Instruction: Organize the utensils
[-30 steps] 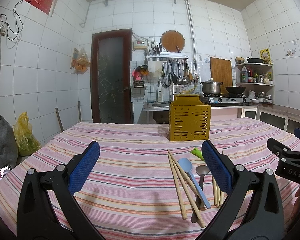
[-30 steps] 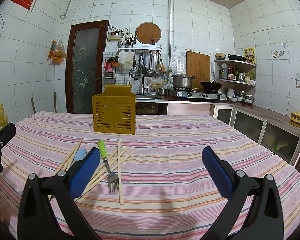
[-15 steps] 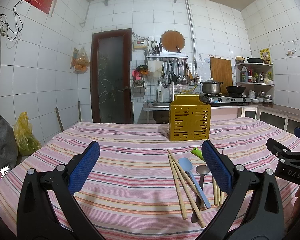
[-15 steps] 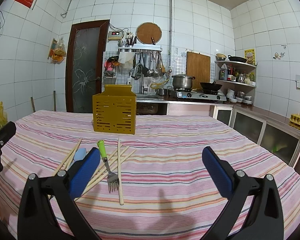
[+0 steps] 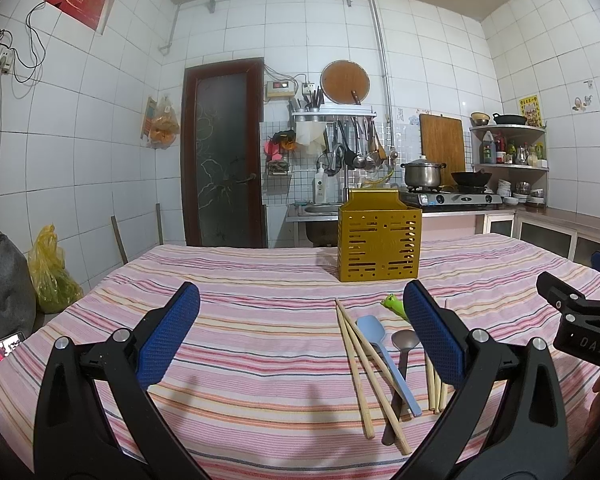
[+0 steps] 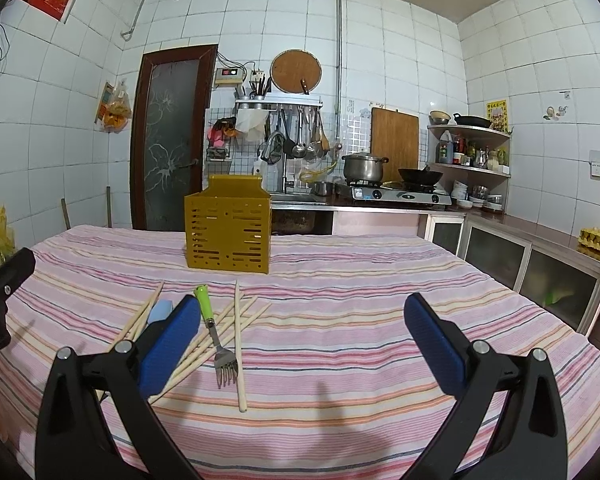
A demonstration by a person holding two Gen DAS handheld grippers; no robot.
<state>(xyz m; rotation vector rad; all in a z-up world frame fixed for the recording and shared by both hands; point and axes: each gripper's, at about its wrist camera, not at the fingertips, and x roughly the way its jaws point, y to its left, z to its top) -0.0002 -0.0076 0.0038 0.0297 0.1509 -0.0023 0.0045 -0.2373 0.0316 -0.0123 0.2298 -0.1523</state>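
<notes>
A bench (image 5: 240,320) covered by a pink striped cloth (image 6: 360,320) is seen filling the lower part of both views. Toward its far side a yellow slotted utensil holder (image 5: 380,240) is stood upright, well apart from the loose utensils.

The left gripper (image 5: 300,334) is held above the cloth with its jaws wide apart and nothing between them; the utensils are lying just inside and under its right-hand blue pad. The right gripper (image 6: 298,344) is likewise held with its jaws wide apart and empty, the utensils being placed beside and behind its left-hand pad.

The utensils are laid flat on the cloth in a loose cluster between the grippers and the holder. Several wooden chopsticks (image 5: 364,364) are spread out, some crossing one another. In the right wrist view one chopstick (image 6: 239,344) is seen lying just beside a fork with a green handle (image 6: 212,328), its tines pointed toward the camera. A light blue spoon (image 5: 384,354) is laid beside the chopsticks, and a grey metal spoon (image 5: 402,360) is partly tucked under it.
</notes>
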